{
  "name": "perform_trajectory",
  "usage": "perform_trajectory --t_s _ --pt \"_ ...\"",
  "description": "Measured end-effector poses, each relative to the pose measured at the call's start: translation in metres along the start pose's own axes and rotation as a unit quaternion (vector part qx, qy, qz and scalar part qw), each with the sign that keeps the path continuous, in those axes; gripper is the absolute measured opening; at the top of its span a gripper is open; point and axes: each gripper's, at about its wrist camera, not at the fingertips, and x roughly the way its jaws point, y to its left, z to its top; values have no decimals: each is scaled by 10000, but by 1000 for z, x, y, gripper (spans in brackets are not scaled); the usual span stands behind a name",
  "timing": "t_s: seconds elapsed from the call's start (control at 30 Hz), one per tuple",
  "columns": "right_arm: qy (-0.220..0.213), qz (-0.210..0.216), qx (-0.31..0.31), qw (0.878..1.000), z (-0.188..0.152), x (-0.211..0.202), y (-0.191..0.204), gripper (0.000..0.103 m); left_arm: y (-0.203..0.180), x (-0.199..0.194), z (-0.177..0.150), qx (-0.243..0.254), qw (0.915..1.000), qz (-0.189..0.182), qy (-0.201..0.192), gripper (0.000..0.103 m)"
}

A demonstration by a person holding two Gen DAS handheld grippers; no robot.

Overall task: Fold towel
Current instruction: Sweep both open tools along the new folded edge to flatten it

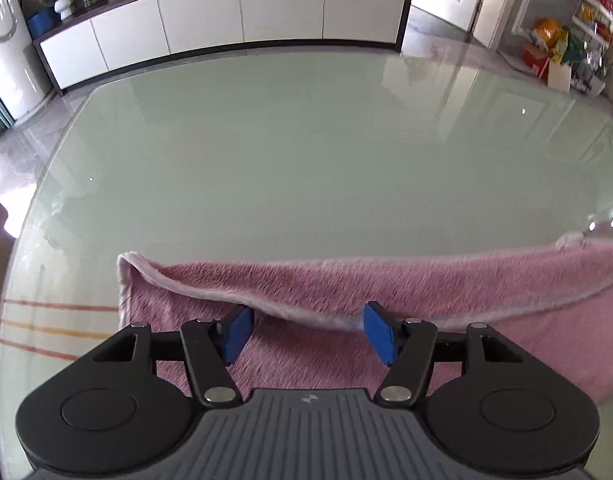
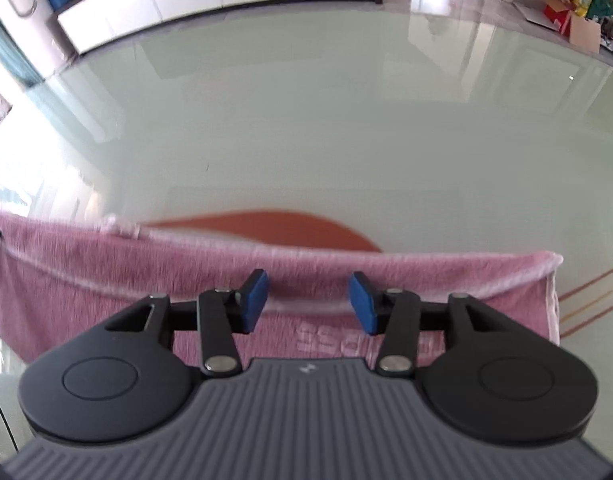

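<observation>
A pink towel (image 1: 346, 280) lies on the glass table (image 1: 306, 160), its far part folded back over the near part. The whitish hem of the upper layer runs slantwise between the blue pads (image 1: 238, 334) of my left gripper (image 1: 306, 332), which stands open just above the cloth. The towel's left corner (image 1: 126, 260) curls up. In the right wrist view the same towel (image 2: 106, 272) stretches across, with raised lettering near its right end. My right gripper (image 2: 308, 304) is open over the hem, and its pads (image 2: 362, 306) do not press on the cloth.
A long white cabinet (image 1: 242, 12) with plants on top stands beyond the table. Shelves with packets and a cardboard box (image 1: 558, 76) are at the far right. An orange-brown round shape (image 2: 266, 228) shows through the glass behind the towel.
</observation>
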Motion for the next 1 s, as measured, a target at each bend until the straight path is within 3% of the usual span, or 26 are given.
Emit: perform_trajectory --t_s 0.17,0.3,0.37,0.47,0.6,0.8,0.87,1.0 --pt "-479 -47 370 9982 12 -3 -16 47 11 8 12 -446 9988 -76 -204 65" --pt "-1007 337 408 9935 6 -20 -22 50 16 -2 7 -567 9965 -125 -607 65" --pt "-915 655 190 9935 1 -25 -18 54 11 -11 -3 -385 9965 -280 -692 66" --pt "-507 1461 -772 9850 -18 -27 7 58 -9 -24 -25 415 9947 -622 -711 70" --pt "-122 1702 -1365 9758 -38 -14 40 58 -43 -18 -50 1405 9862 -792 -362 71" --pt "-178 1500 -1585 9757 -44 11 64 59 -58 4 -43 1221 9901 -618 -302 73" --pt "-222 1473 -1644 9751 -42 13 68 69 -59 8 -39 1157 9910 -588 -326 74" --pt "-403 1400 -1567 9768 -37 14 67 70 -65 17 -32 1031 9923 -536 -420 75"
